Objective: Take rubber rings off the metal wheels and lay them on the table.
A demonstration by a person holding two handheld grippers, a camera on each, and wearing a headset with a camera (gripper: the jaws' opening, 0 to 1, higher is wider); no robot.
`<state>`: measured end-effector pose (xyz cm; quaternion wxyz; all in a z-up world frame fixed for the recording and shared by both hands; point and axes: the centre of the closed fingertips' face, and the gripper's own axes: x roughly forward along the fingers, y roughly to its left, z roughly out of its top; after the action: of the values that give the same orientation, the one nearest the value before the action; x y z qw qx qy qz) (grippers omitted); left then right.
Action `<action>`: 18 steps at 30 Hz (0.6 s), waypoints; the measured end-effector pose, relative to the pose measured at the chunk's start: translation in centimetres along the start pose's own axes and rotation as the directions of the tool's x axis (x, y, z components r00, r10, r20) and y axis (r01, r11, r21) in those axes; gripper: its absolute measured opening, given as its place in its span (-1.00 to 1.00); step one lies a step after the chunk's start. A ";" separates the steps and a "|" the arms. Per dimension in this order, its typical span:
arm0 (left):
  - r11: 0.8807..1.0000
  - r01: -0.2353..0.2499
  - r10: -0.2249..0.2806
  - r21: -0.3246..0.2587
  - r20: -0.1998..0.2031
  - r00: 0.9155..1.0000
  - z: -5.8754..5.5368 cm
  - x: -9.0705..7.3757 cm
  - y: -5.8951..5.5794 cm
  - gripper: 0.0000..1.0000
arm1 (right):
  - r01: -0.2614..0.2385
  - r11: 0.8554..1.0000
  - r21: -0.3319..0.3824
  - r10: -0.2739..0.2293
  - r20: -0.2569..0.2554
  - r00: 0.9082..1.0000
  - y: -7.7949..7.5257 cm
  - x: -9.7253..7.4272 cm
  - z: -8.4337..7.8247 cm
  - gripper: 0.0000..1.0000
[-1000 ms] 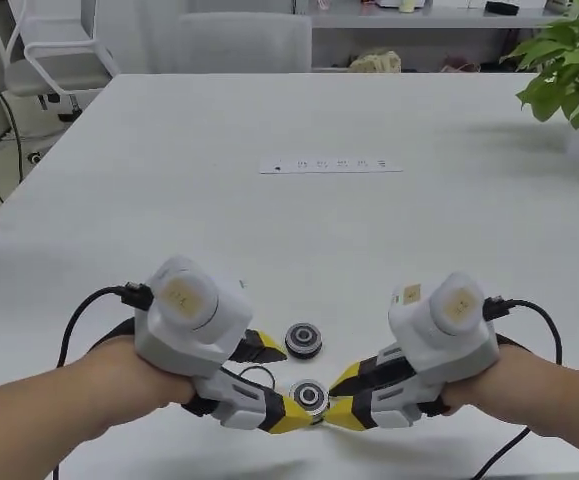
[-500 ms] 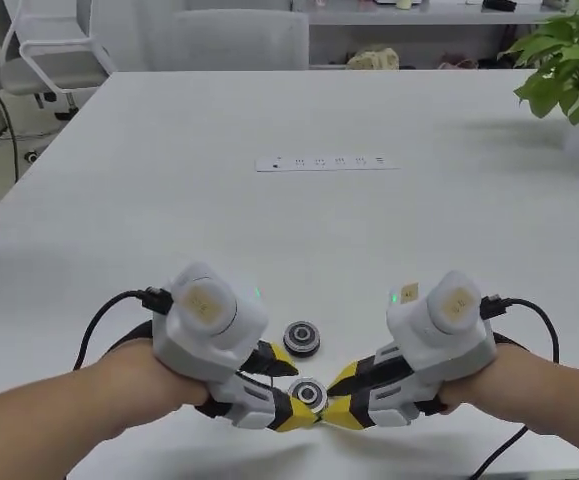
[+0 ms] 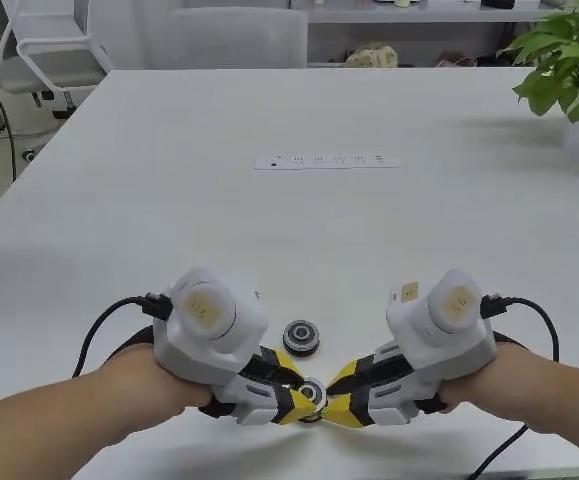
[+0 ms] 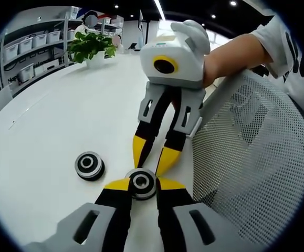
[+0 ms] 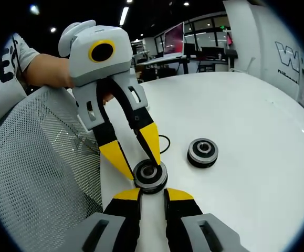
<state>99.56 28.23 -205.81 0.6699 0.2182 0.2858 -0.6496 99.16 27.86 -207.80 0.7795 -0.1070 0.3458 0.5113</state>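
Note:
A metal wheel with a black rubber ring (image 3: 310, 393) sits at the table's near edge between both grippers. My left gripper (image 3: 294, 400) comes at it from the left and my right gripper (image 3: 331, 402) from the right. In the left gripper view the left gripper (image 4: 143, 185) has its yellow tips tight on either side of the wheel (image 4: 142, 182), and the right gripper (image 4: 153, 156) meets it from beyond. In the right gripper view the right gripper (image 5: 153, 194) pinches the wheel's (image 5: 150, 176) near edge. A second ringed wheel (image 3: 302, 337) lies free just behind.
A white power strip (image 3: 327, 161) lies across the table's middle, and a green plant (image 3: 567, 60) stands at the far right. A thin black cable loop (image 5: 165, 140) lies near the wheels. A mesh chair back (image 4: 257, 157) is close behind the grippers.
The left gripper has moved in toward the wheel and its jaws have closed onto it. The right gripper has kept its place on the wheel. The camera has shifted slightly.

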 end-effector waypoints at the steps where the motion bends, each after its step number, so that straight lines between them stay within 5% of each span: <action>1: 1.000 -0.008 0.008 0.014 0.002 1.000 0.0 0.0 0.0 -0.74 | 0.000 1.000 -0.001 0.000 0.000 1.000 0.0 0.0 0.0 -0.71; 11: 0.993 -0.052 0.052 0.109 0.006 0.999 0.0 0.2 0.2 -0.83 | 0.003 1.000 -0.012 -0.003 0.001 1.000 0.0 0.0 0.0 -0.72; 18: 0.993 -0.062 0.061 0.096 0.023 0.998 0.0 0.2 0.3 -0.83 | 0.004 0.998 -0.056 -0.005 -0.004 1.000 0.2 0.0 -0.1 -0.73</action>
<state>99.85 28.08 -205.92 0.6811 0.2525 0.2402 -0.6439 98.98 27.89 -207.82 0.7766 -0.1307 0.3326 0.5189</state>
